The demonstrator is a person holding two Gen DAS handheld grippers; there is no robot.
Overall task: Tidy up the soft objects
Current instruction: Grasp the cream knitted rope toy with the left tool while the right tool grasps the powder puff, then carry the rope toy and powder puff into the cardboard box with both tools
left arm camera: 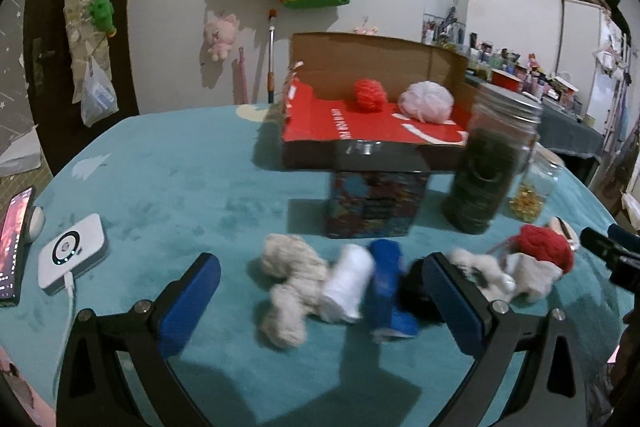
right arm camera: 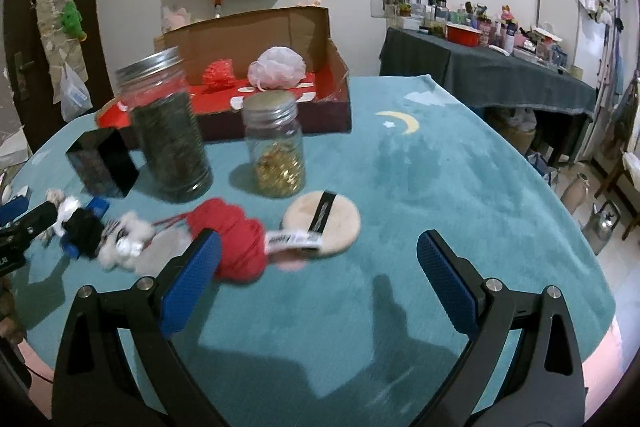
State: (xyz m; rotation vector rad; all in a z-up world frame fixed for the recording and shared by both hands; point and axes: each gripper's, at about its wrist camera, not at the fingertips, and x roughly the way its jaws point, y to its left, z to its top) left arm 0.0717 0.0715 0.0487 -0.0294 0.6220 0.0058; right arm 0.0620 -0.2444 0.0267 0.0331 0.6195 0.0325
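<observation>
With both tongs spread and holding nothing, lower your left tongs (left arm camera: 320, 303) squarely over the white cylindrical yarn roll (left arm camera: 347, 282) in the near row on the teal worktop (left arm camera: 180, 179), then carry it to the far red-lined cardboard box (left arm camera: 376, 131).
</observation>
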